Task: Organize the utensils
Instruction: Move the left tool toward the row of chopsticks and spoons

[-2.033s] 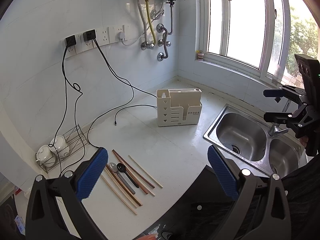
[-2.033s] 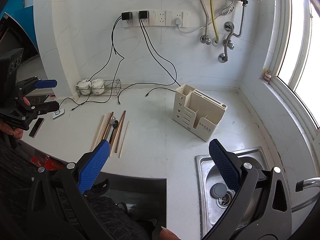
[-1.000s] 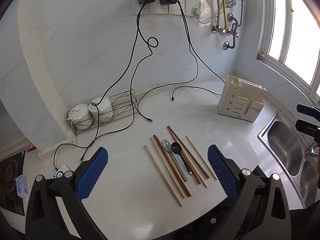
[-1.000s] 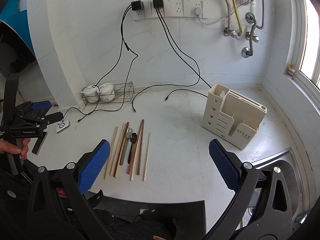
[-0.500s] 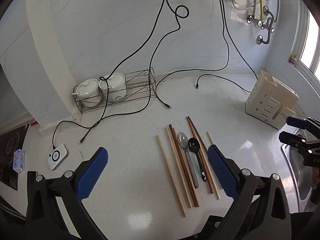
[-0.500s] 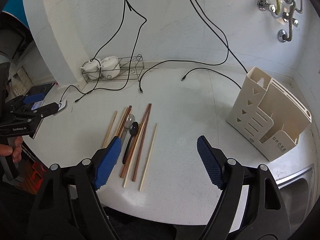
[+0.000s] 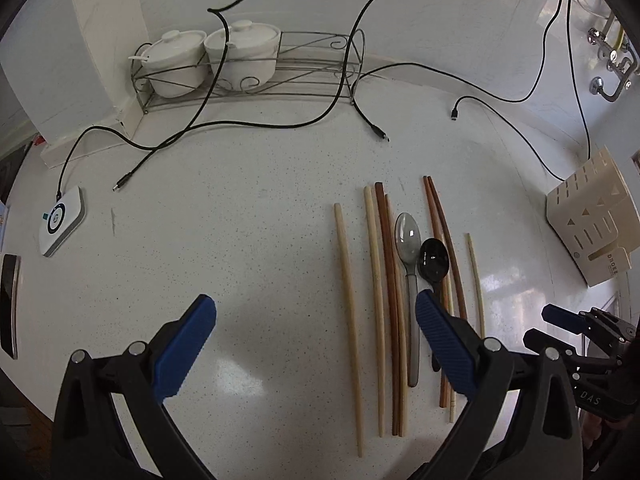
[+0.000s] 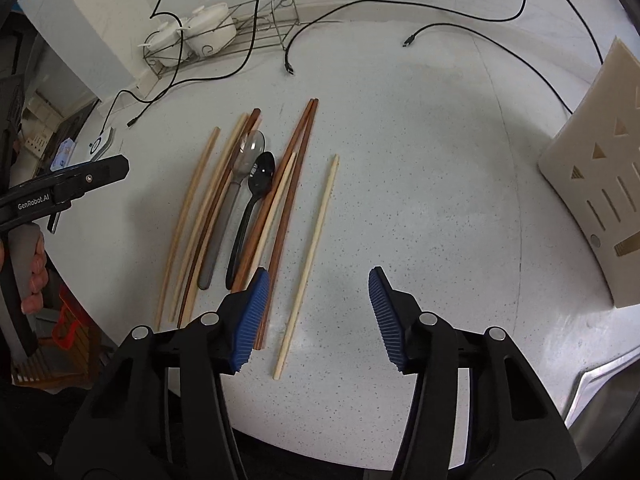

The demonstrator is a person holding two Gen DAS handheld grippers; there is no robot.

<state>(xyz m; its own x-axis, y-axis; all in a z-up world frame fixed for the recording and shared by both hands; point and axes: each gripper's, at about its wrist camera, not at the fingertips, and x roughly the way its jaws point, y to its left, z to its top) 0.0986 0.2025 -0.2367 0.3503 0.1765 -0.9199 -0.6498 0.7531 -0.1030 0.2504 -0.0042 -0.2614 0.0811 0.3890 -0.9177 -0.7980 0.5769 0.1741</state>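
Jaws of the right gripper (image 8: 316, 312) stand about half apart and have just been closing; between its blue pads (image 8: 252, 316) lies only the lower end of one pale chopstick (image 8: 310, 256), which neither pad touches. This chopstick lies alone, a little to the right of the main row on the white countertop (image 8: 420, 160). The left-hand pad hangs over the ends of the reddish-brown chopsticks (image 8: 288, 200) (whether it touches them cannot be told).

Wide apart are the jaws of the left gripper (image 7: 312, 336), and they hold nothing; bare counter and the lower stretch of two pale chopsticks (image 7: 348, 300) show between the pads. Its right pad (image 7: 444, 344) covers part of the handle of the black spoon (image 7: 433, 261), which lies just beside the grey spoon (image 7: 409, 240) in the middle of the row.

The cream utensil holder (image 8: 600, 176) stands well apart to the right, near the sink edge (image 8: 600, 376).
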